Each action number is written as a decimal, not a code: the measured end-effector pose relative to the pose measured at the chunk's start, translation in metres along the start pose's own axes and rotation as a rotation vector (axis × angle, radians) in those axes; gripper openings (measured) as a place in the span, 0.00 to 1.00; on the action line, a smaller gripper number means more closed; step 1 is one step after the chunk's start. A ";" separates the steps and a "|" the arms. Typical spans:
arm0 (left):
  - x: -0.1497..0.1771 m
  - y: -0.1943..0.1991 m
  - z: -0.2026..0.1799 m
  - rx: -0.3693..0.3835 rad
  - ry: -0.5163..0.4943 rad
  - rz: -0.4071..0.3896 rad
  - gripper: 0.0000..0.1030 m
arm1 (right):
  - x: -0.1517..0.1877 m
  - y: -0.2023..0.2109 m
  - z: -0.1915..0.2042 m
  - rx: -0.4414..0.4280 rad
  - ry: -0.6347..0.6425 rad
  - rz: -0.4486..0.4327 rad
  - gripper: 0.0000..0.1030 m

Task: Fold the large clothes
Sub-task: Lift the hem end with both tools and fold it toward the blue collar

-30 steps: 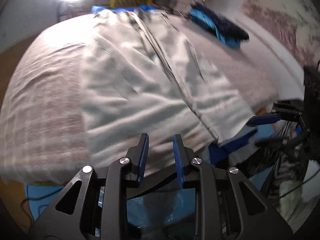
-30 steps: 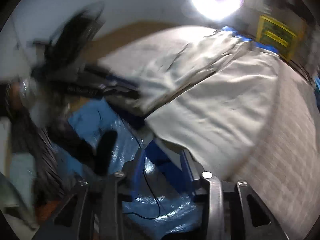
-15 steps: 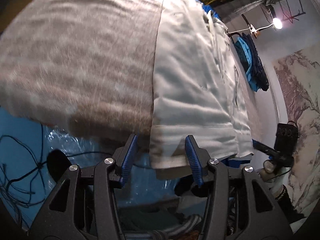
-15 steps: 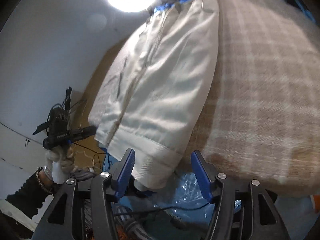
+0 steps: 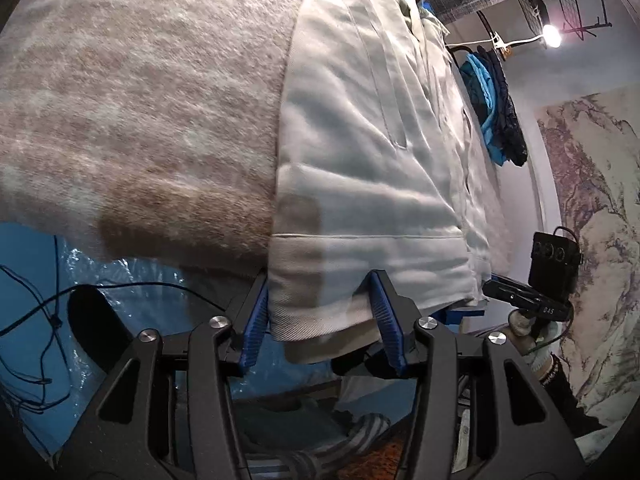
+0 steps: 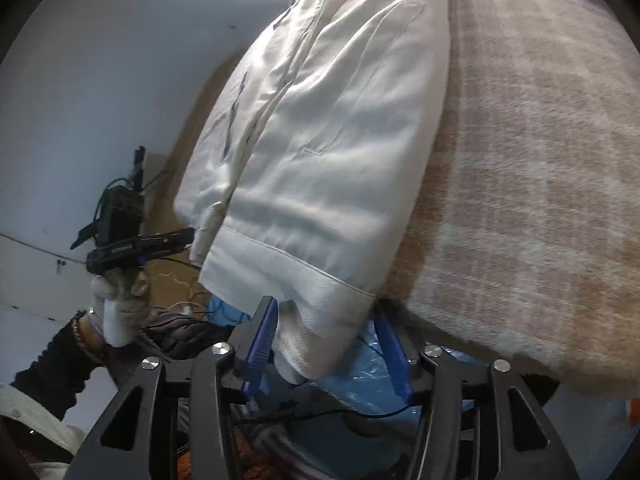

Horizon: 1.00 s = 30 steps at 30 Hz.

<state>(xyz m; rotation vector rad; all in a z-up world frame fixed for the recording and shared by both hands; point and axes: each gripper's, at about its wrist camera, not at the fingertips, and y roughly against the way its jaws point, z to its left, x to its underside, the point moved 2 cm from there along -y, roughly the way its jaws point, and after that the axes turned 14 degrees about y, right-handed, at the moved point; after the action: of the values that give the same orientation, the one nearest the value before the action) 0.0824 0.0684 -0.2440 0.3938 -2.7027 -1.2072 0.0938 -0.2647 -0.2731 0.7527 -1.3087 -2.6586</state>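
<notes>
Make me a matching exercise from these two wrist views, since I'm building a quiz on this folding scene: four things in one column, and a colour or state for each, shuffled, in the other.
Things:
1. white garment
2. plaid blanket
3. left gripper
4. hanging clothes

Colours or states:
A. blue and dark navy, on a rack by the wall
B. open, jaws either side of the ribbed hem
C. beige and white, lying under the garment
D. pale, spread flat with its hem over the edge

Pairs: 1-D, 2-C, 3-B, 4-A
</notes>
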 end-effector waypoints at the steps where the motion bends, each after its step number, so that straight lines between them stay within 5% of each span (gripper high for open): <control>1: 0.000 0.001 -0.002 0.003 -0.004 -0.001 0.36 | -0.001 -0.003 0.000 -0.024 -0.003 0.003 0.48; 5: 0.003 0.010 -0.009 -0.006 -0.020 -0.021 0.24 | 0.003 -0.008 -0.005 -0.075 -0.043 0.009 0.29; 11: 0.001 0.023 -0.024 0.044 -0.012 -0.037 0.15 | 0.004 0.005 -0.004 -0.151 -0.080 -0.045 0.15; 22: -0.027 0.064 -0.082 0.234 -0.009 -0.122 0.12 | -0.016 0.048 -0.004 -0.294 -0.183 -0.245 0.11; 30: -0.089 0.063 -0.126 0.330 0.018 -0.278 0.10 | -0.086 0.078 -0.014 -0.217 -0.156 -0.408 0.10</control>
<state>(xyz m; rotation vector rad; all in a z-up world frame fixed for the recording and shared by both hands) 0.1874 0.0464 -0.1163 0.8420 -2.9045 -0.7998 0.1645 -0.2995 -0.1868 0.8774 -0.9529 -3.1706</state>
